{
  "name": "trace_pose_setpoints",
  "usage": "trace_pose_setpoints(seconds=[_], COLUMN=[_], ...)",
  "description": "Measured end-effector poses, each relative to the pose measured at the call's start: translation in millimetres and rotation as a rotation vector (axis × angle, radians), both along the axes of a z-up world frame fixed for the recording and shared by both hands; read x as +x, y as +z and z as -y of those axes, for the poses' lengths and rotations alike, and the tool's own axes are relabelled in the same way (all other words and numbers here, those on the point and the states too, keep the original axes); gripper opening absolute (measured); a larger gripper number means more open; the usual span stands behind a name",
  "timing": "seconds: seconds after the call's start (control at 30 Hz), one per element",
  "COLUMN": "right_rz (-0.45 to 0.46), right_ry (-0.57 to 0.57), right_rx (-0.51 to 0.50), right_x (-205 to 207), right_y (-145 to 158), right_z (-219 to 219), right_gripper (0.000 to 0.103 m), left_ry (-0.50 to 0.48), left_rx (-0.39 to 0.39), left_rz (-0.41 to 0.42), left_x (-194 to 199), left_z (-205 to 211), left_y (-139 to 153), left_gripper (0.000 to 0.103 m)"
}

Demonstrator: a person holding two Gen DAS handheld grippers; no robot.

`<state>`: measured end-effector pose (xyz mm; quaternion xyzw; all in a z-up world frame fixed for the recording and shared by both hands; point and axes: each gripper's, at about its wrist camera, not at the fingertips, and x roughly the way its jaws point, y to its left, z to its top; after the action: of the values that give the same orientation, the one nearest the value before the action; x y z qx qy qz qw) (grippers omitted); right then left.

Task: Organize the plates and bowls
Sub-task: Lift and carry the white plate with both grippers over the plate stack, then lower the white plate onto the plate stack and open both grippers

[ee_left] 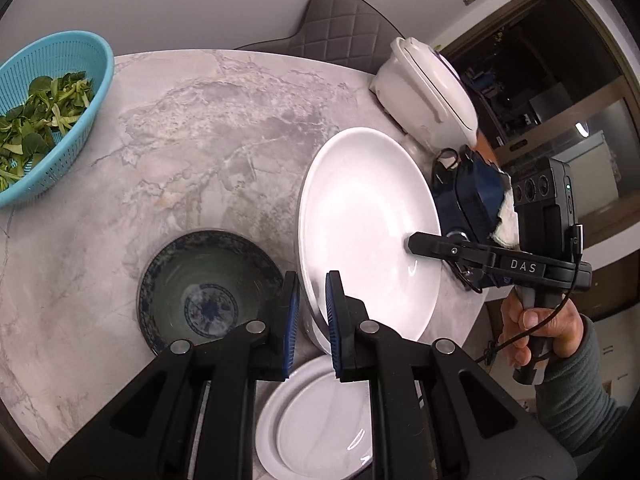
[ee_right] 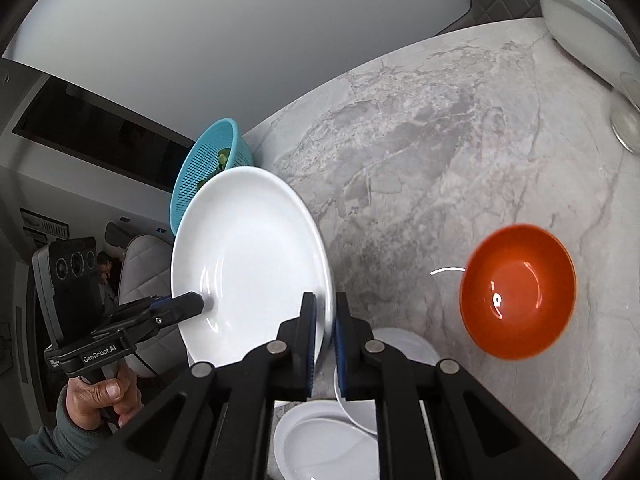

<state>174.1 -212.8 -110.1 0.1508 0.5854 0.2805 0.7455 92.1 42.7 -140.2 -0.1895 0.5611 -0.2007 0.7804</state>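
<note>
Colander: one blue plastic colander (ee_left: 48,116) sits at the far left of the desk (ee_left: 224,128), with cut green leaves (ee_left: 36,120) inside.
Patterned bowl: one blue-and-white bowl (ee_left: 208,292) stands upright on the desk, just left of the left hand-held gripper's fingers.
Left hand-held gripper: the left hand-held gripper (ee_left: 312,320) is clenched on the near rim of the large white plate (ee_left: 368,232); blue pads press either side of the rim.
Large white plate: one, held off the desk between the two tools, tilted on edge – its hollow face shows in both views.
Right hand-held gripper: the right hand-held gripper (ee_right: 324,344) is clenched on the opposite rim of the same plate; a hand (ee_left: 540,332) in a grey sleeve holds its handle.
Small white plates: at least two lie on the desk below the raised plate – one shallow dish (ee_right: 320,444) nearest the edge, another (ee_right: 404,344) partly hidden behind the right fingers.
Orange bowl: one orange bowl (ee_right: 518,292) stands upright on the desk to the right, well apart from the plate.
Rice cooker: one white cooker (ee_left: 428,88) stands at the desk's far right edge, beside a dark blue bag (ee_left: 468,200).
Chair: one quilted grey chair back (ee_left: 336,24) shows beyond the desk.
Glass: a clear glass rim (ee_right: 628,120) shows at the right edge, too cropped to tell more.
</note>
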Motion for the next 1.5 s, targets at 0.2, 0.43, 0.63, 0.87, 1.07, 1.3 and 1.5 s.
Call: trace_pose_setpoints(seconds=[0.2, 0.43, 0.63, 0.87, 1.07, 1.3, 1.5], right_rz=[-0.011, -0.072, -0.138, -0.193, -0.216, -0.227, -0.237], right_ry=[-0.071, -0.156, -0.196, -0.199, -0.185, -0.165, -0.164], right_rx=[0.016, 0.040, 0.057, 0.046, 0.030, -0.001, -0.013], right_x=[-54.5, -114.9, -159.4, -189.9, -202.8, -207.1, -207.1], right_y=[-2.1, -30.0, -59.8, -95.1, -117.1, -133.4, -141.1], right_z=[35.8, 71.7, 86.5, 80.3, 73.1, 61.2, 59.1], right_gripper=[0.011, 0.011, 0.011, 0.011, 0.011, 0.011, 0.011], left_ry=[-0.096, -0.213, -0.281, -0.314, -0.314, -0.307, -0.302], left_rx=[0.007, 0.013, 0.053, 0.102, 0.127, 0.149, 0.165], left_rz=[-0.012, -0.067, -0.149, -0.218, -0.249, -0.274, -0.283], left_x=[-41.1, -99.5, -143.5, -182.1, -200.6, -209.7, -195.3], left_z=[26.9, 57.8, 70.4, 70.9, 69.0, 64.2, 70.0], left_y=[6.4, -13.7, -52.1, -85.4, -103.0, -122.4, -127.1], left_gripper=[0.011, 0.012, 0.012, 0.012, 0.012, 0.012, 0.012])
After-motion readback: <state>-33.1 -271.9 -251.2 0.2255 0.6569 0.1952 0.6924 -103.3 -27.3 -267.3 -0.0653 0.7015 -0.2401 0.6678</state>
